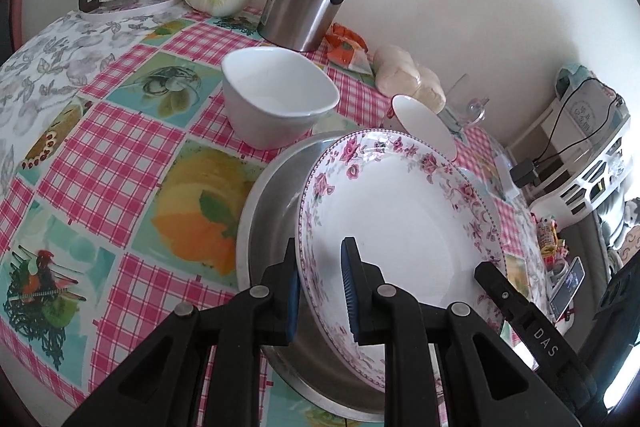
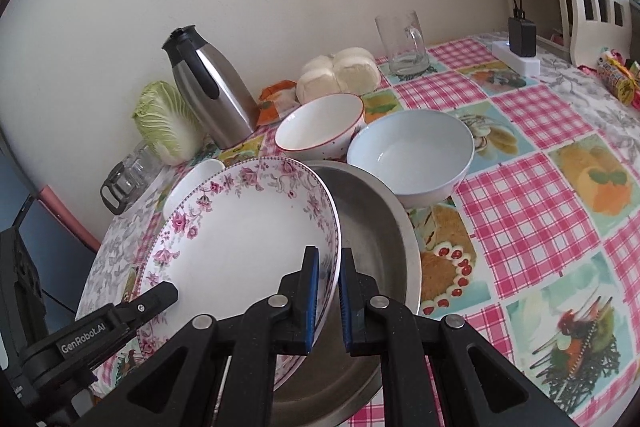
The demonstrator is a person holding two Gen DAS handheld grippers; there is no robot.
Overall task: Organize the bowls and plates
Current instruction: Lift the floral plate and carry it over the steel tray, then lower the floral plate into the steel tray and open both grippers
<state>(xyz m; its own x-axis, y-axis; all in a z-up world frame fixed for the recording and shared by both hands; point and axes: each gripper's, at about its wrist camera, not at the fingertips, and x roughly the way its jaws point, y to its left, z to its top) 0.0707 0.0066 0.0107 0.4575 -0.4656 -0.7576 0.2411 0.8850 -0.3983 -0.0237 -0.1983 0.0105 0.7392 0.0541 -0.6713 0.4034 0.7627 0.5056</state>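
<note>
Fingers of left gripper straddle floral plate rim, slightly apart; right gripper likewise, over steel pan.

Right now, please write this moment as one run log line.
left gripper: straddles floral plate rim | right gripper: straddles opposite rim | plate tilted over steel pan

The left hand-held gripper has its jaws part-open, one blue pad on each side of a rim. The right hand-held gripper is posed likewise, its jaws narrower, from the opposite side.
</note>
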